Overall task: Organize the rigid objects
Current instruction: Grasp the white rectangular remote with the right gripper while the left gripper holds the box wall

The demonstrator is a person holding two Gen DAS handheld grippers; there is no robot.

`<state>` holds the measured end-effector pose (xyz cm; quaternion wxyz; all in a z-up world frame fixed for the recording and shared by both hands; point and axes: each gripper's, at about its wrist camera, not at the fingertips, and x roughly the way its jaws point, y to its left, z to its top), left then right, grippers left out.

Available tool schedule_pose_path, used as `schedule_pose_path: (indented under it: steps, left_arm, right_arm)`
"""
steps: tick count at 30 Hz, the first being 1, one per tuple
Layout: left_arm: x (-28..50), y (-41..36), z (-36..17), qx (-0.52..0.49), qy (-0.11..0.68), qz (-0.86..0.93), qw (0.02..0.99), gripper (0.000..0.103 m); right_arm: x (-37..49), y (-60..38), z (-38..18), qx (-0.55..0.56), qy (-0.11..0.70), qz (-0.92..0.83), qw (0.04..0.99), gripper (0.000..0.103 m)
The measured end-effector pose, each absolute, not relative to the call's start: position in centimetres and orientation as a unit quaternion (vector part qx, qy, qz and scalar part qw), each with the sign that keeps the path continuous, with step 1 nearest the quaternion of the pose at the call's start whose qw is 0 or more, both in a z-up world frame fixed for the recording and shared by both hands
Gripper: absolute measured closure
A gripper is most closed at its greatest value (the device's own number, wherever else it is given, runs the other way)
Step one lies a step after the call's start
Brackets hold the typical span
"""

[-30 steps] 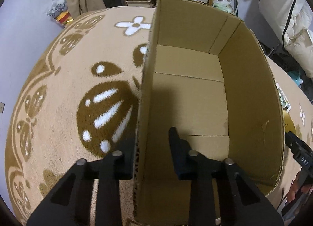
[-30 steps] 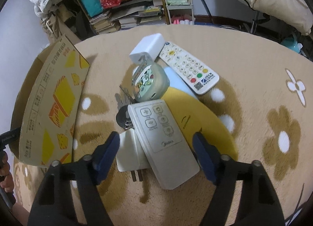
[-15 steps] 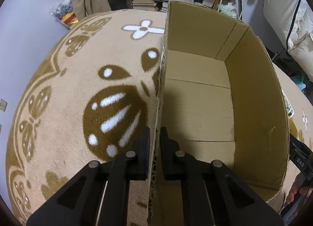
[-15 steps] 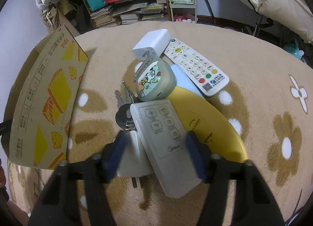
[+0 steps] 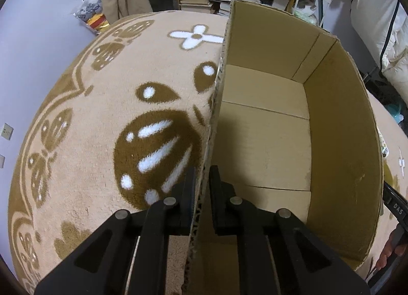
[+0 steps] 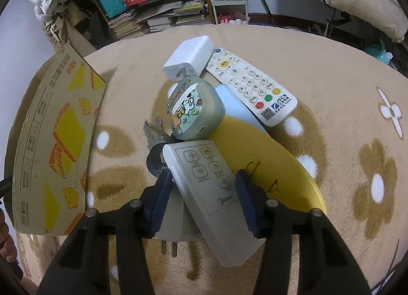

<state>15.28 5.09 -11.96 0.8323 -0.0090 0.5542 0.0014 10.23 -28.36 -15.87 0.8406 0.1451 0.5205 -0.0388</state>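
1. Steadying the cardboard box [image 5: 267, 142] on the rug, I keep my left gripper [image 5: 202, 193] clamped on its near wall.
2. My right gripper [image 6: 201, 185] is closing around the white fan remote [image 6: 204, 180] atop the pile, pads nearly touching.

Item count: one cardboard box [image 5: 267, 142]; two remote controls, one grey-white [image 6: 206, 188] at centre frame, one white [image 6: 251, 86] at upper right; one white charger block [image 6: 188, 58]; one key bunch [image 6: 153, 131]; one cartoon-printed case [image 6: 195, 114].
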Motion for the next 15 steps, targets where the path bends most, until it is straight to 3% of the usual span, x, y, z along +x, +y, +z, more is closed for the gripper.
schedule_pose_path:
  steps: [15]
  left_arm:
    - [15.4, 5.4, -12.0, -0.024, 0.557, 0.001, 0.830, 0.094]
  right_arm:
    - [9.6, -29.1, -14.3, 0.154, 0.508, -0.055, 0.846, 0.070]
